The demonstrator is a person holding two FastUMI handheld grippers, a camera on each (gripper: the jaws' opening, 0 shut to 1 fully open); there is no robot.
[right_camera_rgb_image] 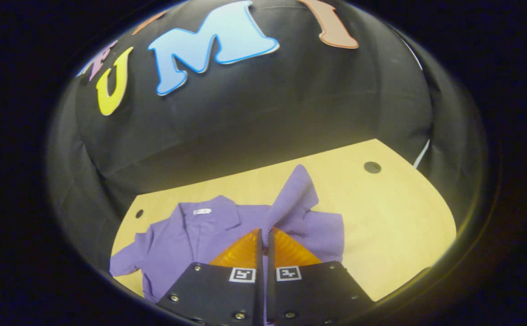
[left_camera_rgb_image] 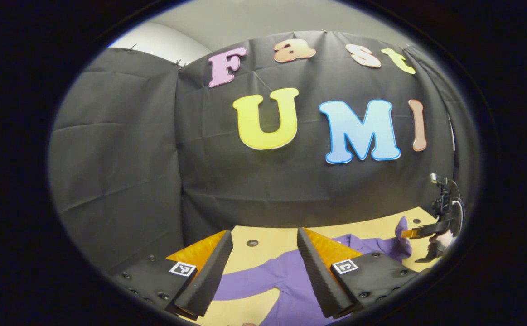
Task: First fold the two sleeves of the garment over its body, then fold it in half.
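I see the purple garment (right_camera_rgb_image: 190, 240) lying collar-up on the pale wooden table (right_camera_rgb_image: 394, 217), front side facing me, its collar toward the booth's black wall. In the right gripper view, one sleeve (right_camera_rgb_image: 292, 203) is lifted off the table and stands up in a fold above the shirt's body, its edge pinched between my right gripper (right_camera_rgb_image: 264, 240), whose two fingers are pressed together on the cloth. The other sleeve (right_camera_rgb_image: 125, 262) lies flat, spread out to the side. In the left gripper view, my left gripper (left_camera_rgb_image: 263, 262) hangs above the garment with its fingers spread wide and nothing between them, tilted forward toward the wall. Farther off in that same view, the right gripper shows low over the table's edge, holding the raised sleeve.
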